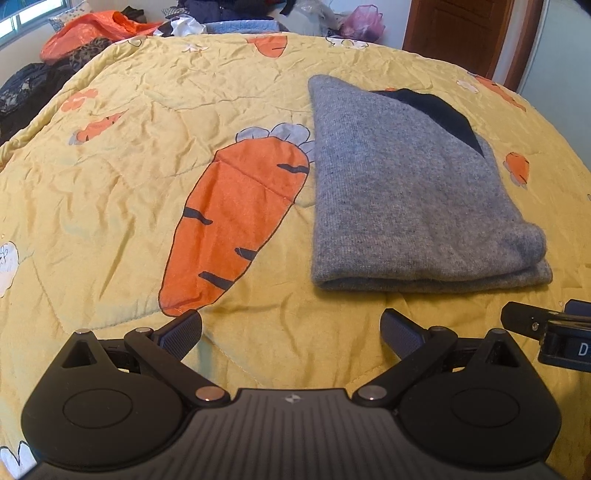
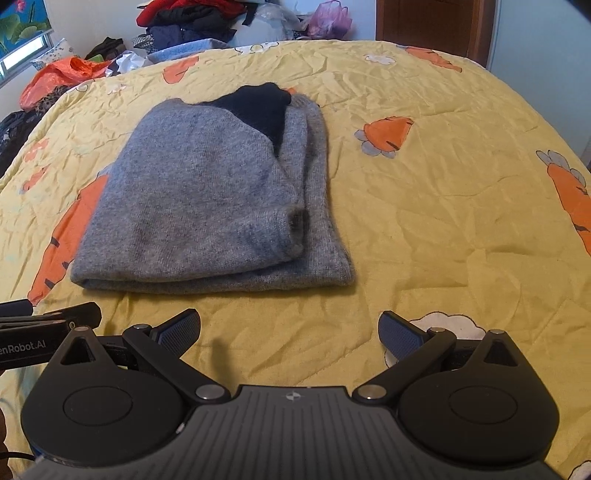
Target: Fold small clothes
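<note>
A small grey knit sweater (image 1: 399,192) with a dark navy patch near its far end lies folded flat on the yellow carrot-print quilt (image 1: 147,147). In the right wrist view the same grey sweater (image 2: 207,206) lies ahead and to the left, with its folded layers stacked along the right side. My left gripper (image 1: 291,332) hovers open just short of the sweater's near edge, nothing between its fingers. My right gripper (image 2: 290,332) is open too, empty, short of the sweater's near right corner. Each gripper's tip shows at the side of the other's view.
The yellow quilt (image 2: 443,184) spreads wide on both sides of the sweater. Piles of clothes (image 2: 192,22), an orange plastic bag (image 1: 88,33) and a pink bag (image 2: 328,18) crowd the far edge. A brown door (image 1: 458,33) stands at the back right.
</note>
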`<state>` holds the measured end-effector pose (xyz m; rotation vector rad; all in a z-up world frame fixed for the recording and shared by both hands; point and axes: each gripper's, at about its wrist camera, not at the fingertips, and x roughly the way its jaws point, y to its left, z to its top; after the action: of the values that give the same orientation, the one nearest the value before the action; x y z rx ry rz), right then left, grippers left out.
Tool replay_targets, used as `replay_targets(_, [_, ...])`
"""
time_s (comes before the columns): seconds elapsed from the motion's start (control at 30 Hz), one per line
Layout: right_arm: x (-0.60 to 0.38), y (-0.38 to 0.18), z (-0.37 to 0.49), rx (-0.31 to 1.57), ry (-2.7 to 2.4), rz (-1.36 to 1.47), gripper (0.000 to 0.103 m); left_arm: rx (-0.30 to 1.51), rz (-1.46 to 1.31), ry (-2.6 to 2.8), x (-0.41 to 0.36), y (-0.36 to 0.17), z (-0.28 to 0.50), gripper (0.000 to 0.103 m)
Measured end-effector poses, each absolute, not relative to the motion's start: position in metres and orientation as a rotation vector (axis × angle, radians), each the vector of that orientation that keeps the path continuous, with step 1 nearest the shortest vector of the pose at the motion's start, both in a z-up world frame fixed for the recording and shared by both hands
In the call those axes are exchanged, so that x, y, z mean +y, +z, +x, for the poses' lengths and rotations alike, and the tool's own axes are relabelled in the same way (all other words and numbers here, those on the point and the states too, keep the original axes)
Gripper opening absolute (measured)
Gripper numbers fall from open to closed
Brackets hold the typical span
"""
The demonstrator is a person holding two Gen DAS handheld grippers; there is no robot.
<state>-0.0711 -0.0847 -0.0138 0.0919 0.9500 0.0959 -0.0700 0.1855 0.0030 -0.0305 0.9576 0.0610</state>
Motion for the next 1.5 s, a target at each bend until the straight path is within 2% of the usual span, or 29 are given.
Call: replay_targets(1.5, [-0.0841,-0.0129,-0.0759,0.958,0.097,0.099,0.103,0.952,-0.032,0.046,0.1824,0.0060,-0.0770,0.103])
